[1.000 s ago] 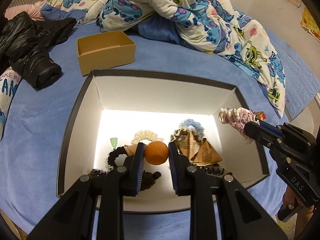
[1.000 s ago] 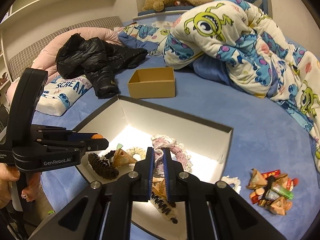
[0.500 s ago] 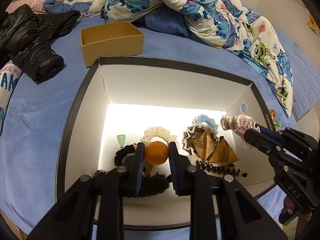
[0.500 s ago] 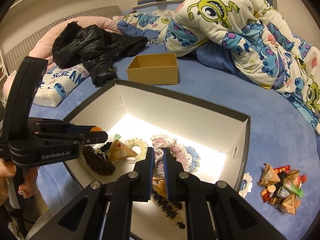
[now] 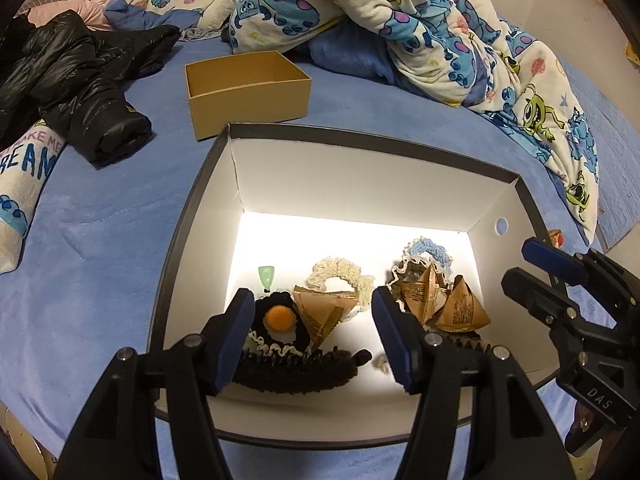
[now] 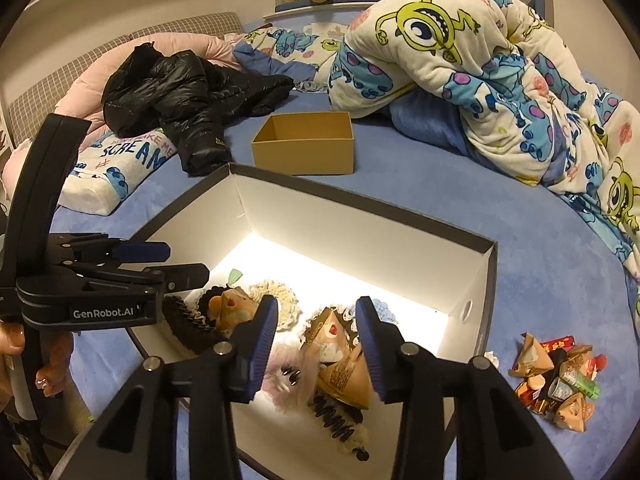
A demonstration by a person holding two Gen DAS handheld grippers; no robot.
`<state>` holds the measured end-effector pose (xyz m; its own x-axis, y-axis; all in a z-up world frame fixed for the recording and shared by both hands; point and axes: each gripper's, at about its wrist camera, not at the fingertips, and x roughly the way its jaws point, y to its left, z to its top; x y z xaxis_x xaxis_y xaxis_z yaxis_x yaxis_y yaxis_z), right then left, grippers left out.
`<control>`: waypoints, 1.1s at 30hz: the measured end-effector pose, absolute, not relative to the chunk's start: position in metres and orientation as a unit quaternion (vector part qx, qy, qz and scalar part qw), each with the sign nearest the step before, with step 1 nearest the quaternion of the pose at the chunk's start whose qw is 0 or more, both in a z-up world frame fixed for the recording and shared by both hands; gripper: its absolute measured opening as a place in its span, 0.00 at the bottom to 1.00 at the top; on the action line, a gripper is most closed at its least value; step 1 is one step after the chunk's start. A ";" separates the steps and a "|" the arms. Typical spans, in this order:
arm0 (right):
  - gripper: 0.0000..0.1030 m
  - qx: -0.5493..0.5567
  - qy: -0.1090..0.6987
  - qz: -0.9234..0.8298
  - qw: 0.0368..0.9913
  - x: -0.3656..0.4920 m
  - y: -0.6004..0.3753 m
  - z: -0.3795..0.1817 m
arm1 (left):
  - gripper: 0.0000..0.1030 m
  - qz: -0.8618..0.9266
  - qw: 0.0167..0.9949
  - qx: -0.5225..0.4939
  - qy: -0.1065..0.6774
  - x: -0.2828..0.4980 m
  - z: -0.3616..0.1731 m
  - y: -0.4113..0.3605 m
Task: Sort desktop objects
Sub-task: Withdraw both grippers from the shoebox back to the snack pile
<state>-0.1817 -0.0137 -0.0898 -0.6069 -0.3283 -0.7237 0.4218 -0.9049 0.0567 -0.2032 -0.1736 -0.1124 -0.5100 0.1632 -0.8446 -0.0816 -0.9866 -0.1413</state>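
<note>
A large white-lined box sits on the blue bed. It holds hair scrunchies, black claw clips, brown triangular snack packets and a small orange piece lying on a black scrunchie. My left gripper is open and empty above the box's near end. My right gripper is open and empty over the packets; it also shows in the left wrist view. A pink scrunchie lies blurred under it.
An empty tan cardboard box stands beyond the big box. A pile of snack packets lies on the bed right of it. A black jacket, pillow and monster-print quilt lie behind.
Both grippers opened. The left let the orange piece drop onto the black scrunchie; the right let go of the pink scrunchie, which fell into the box.
</note>
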 end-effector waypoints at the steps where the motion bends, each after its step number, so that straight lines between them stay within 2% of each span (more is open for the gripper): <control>1: 0.42 0.389 0.060 -0.895 0.209 -0.182 -0.014 -0.089 | 0.60 0.868 0.070 -0.490 -0.042 -0.203 -0.112 -0.174; 3: 0.45 0.386 0.060 -0.897 0.206 -0.181 -0.013 -0.086 | 0.60 0.868 0.070 -0.490 -0.043 -0.201 -0.110 -0.174; 18: 0.45 0.374 0.051 -0.900 0.219 -0.167 -0.003 -0.072 | 0.60 0.871 0.070 -0.486 -0.034 -0.182 -0.093 -0.161; 33: 0.45 0.362 0.018 -0.915 0.175 -0.141 0.084 -0.057 | 0.60 0.871 0.142 -0.471 0.005 -0.168 -0.066 -0.057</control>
<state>-0.1407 0.0842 -0.0566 -0.6763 -0.3072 -0.6695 0.3328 -0.9383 0.0943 -0.1681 -0.0569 -0.0660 -0.5157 0.2438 -0.8214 -0.2524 -0.9593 -0.1262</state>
